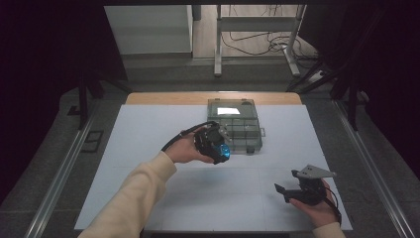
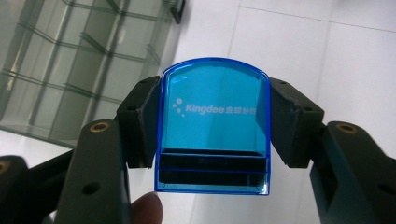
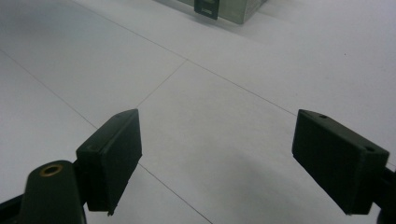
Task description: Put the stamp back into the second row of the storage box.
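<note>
The left gripper (image 1: 221, 147) is clamped on a blue clip (image 2: 215, 126), held just beside the clear box (image 1: 236, 124) on the table (image 1: 148, 148); this looks like the carrying step, and next it needs a compartment to drop into. The clip reads "Kingdee". The right gripper (image 3: 217, 161) rests apart, jaws wide and empty

Blue translucent plastic piece (image 2: 215, 126), rounded top, flat base with two dark slots across its lower part, white "Kingdee" print on its face. Clamped between the left fingers (image 2: 140, 123), one pad on each side edge, upright in the left gripper view with the arched end pointing away from the fingers' roots. Held off the surface (image 1: 163, 148). In the high view it glows blue (image 1: 224, 151) at the fingers' tips, just beside the clear compartment box (image 1: 235, 124).
</note>
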{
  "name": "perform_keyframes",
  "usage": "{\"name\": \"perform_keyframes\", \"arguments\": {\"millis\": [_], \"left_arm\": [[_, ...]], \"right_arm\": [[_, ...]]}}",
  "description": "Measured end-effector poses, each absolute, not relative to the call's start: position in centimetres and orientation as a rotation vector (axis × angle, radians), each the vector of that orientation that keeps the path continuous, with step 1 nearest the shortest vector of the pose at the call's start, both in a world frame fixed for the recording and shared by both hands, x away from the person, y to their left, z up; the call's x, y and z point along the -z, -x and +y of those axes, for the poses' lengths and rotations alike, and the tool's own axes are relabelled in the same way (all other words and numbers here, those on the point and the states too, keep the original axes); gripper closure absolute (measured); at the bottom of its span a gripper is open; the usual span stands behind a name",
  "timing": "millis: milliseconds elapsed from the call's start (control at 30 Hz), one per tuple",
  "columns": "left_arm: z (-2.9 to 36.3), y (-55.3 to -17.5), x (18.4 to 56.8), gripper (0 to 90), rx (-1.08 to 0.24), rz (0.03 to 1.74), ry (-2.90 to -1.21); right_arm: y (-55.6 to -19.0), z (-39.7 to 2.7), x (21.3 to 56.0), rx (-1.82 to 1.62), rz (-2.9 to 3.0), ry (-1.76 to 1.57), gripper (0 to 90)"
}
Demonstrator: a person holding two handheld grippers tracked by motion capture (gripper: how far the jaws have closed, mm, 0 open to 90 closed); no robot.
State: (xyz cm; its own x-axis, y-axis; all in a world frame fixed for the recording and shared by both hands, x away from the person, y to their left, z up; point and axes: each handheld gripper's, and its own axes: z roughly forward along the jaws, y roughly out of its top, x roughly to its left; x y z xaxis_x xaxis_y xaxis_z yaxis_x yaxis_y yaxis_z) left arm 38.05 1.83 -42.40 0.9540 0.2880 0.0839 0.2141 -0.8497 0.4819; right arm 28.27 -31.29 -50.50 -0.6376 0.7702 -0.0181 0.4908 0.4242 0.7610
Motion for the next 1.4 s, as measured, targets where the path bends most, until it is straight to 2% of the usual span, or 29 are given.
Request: {"name": "perform_keyframes", "arguments": {"millis": [1400], "left_arm": [[-0.8, -47.2, 43.2, 41.5, -0.220, 0.422, -2.628]], "right_arm": [[-28.2, -31.3, 50.5, -1.061, 2.331, -1.085, 16.1]]}}
